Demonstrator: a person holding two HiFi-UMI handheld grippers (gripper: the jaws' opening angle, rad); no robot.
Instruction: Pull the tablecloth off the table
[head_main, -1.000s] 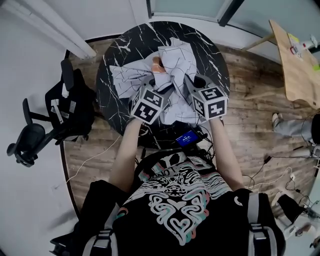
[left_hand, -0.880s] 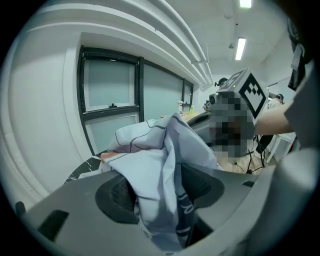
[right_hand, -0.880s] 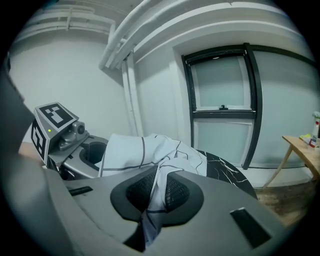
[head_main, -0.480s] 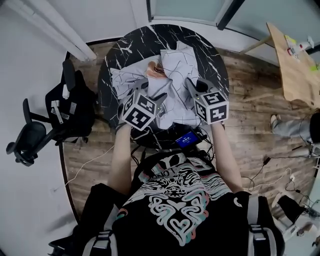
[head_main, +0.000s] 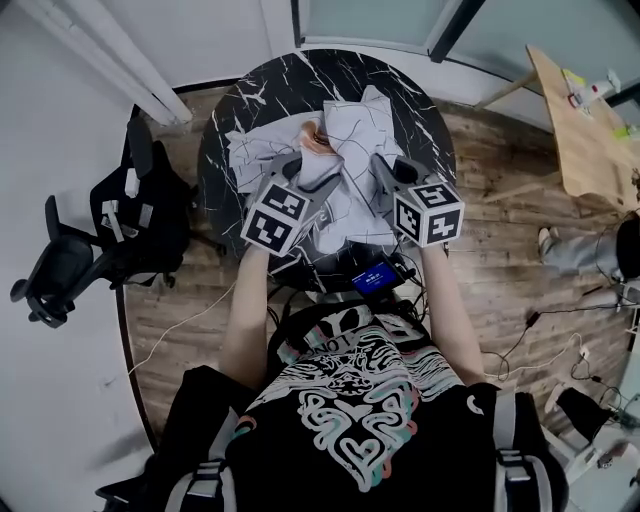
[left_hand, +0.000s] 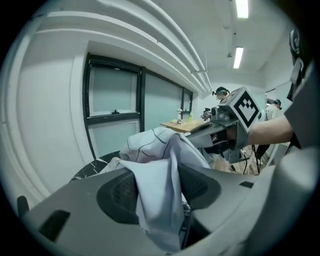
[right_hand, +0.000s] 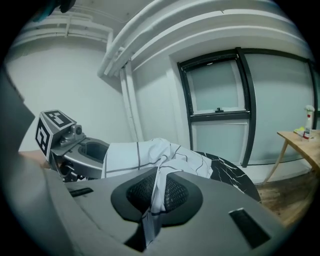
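Head view looks down on a round black table with white crack marks on it. The tablecloth, white with thin dark lines, lies crumpled in a heap on the middle and near side of the table. The far side and the edges of the table are bare. A small orange thing peeks out of the heap near the table's middle.

Both grippers reach over the near edge of the table, and each has a bit of the cloth. The left gripper has a thick bunch of cloth between its two fingers. The bunch fills the gap from one pad to the other, so the jaws stand partly apart around it. They have just been closing on it. Past the fingers the cloth rises in a hump over the table.

The right gripper has its fingers squeezed tight together on one thin fold of the cloth. The fold hangs down between the pads, and the rest runs off toward the table's middle.

A black chair stands left of the table. A light wooden desk stands right of the table, well apart from it.
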